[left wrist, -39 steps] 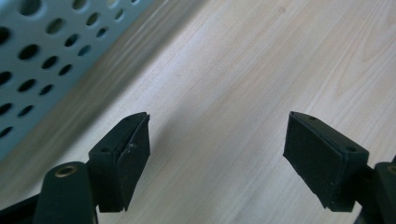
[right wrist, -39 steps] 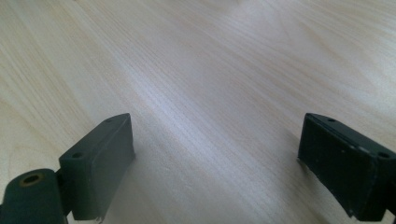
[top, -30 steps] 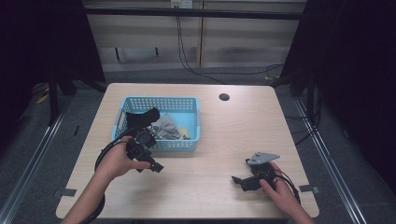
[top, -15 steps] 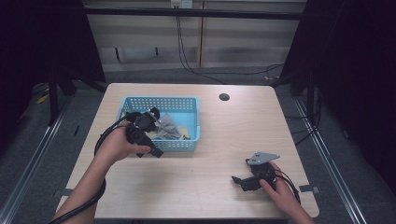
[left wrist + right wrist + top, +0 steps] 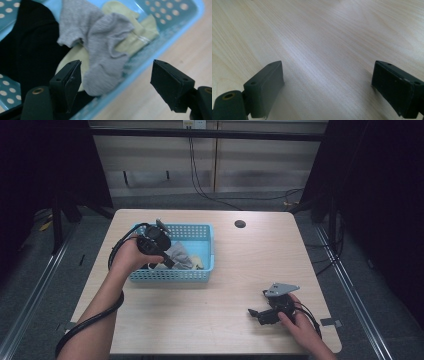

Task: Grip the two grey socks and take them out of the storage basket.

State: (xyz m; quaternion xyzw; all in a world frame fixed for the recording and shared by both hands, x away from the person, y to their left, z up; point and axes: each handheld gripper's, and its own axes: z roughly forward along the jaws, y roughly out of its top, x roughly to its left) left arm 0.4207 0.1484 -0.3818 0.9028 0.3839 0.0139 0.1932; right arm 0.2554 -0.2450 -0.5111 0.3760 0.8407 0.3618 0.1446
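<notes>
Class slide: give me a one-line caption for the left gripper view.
Open left gripper poised over a grey sock in the blue basket.

No readable text, label, brand, number or sign appears on anything here.

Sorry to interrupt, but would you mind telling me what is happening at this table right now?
A person holds tongs in each hand at a wooden table. The left tongs are open and held over a blue basket of socks, with a grey sock lying between the jaws, on top of a pale yellow sock and beside a black one. Nothing is gripped yet. The right tongs are open too, low over bare tabletop near the table's front right.
</notes>
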